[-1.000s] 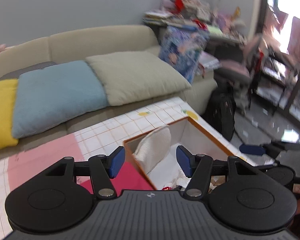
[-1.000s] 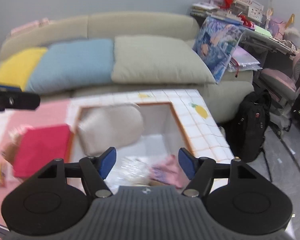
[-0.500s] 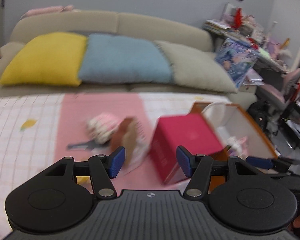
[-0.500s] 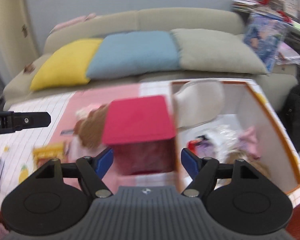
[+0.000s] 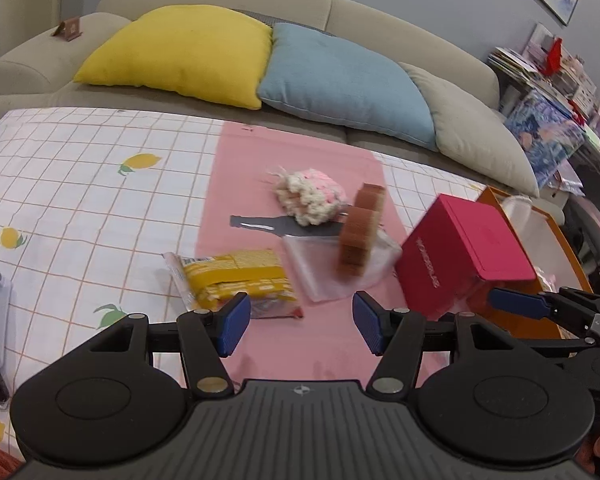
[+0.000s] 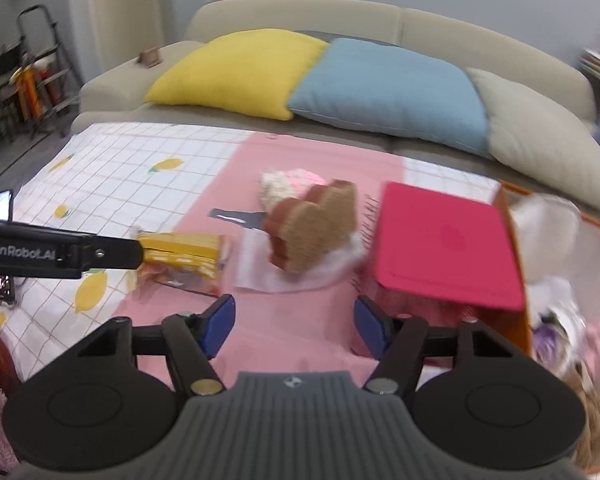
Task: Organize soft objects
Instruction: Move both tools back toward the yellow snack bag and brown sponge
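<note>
Sponge shaped like a brown scalloped block stands tilted on a clear plastic bag on the pink strip of the tablecloth, just in front of a fluffy cream-and-pink yarn bundle. A yellow packet of wafers in clear wrap lies to its left; a magenta cardboard box leans against the orange-rimmed white bin on its right, where a white plush piece and other soft things sit, too blurred to name. The left gripper and the right gripper both hover above the pink strip, fingers spread wide and holding nothing. Yellow, blue and grey cushions line the beige sofa behind.
</note>
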Demonstrator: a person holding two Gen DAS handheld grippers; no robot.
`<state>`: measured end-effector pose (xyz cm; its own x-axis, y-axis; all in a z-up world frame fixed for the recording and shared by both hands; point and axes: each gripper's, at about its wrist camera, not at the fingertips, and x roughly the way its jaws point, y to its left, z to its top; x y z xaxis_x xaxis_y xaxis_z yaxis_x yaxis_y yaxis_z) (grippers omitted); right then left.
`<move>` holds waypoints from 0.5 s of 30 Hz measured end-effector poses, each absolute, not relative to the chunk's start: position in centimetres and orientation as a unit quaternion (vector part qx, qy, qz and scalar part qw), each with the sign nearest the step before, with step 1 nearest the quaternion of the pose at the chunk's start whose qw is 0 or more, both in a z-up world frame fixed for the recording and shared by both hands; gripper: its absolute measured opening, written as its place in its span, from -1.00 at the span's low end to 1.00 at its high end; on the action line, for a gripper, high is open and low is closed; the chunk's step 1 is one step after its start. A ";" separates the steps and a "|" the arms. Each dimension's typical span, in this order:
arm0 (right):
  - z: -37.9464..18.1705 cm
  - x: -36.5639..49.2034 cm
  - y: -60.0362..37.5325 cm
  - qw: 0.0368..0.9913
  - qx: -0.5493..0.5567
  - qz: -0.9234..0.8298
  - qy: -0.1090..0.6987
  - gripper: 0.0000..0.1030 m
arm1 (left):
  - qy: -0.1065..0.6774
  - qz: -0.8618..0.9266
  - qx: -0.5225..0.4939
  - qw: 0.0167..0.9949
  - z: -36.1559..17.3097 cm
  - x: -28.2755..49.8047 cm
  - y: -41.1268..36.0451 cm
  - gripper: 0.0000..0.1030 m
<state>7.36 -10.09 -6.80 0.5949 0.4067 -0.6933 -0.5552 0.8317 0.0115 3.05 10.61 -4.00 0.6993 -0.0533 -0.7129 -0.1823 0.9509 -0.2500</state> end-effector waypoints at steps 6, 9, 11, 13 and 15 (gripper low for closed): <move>-6.7 8.4 -6.9 0.882 -0.135 0.303 0.336 0.17 | 0.387 0.027 -0.146 0.910 -4.5 4.3 11.8 0.34; -7.0 9.4 -5.5 0.880 -0.149 0.308 0.329 0.15 | 0.398 0.027 -0.146 0.905 -5.2 5.2 12.3 0.34; -7.2 10.3 -4.8 0.880 -0.154 0.308 0.329 0.13 | 0.403 0.028 -0.139 0.904 -5.6 5.8 12.6 0.34; -7.5 11.3 -4.2 0.879 -0.159 0.305 0.330 0.13 | 0.412 0.029 -0.131 0.901 -6.3 6.6 13.1 0.41; -7.9 12.3 -3.4 0.880 -0.166 0.295 0.333 0.17 | 0.421 0.045 -0.132 0.896 -7.1 7.2 13.8 0.42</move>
<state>12.26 -3.38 -7.93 0.6038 0.4081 -0.6847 -0.6296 0.7710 -0.0958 7.24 13.77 -7.08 0.6415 -0.0313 -0.7665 -0.1910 0.9612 -0.1992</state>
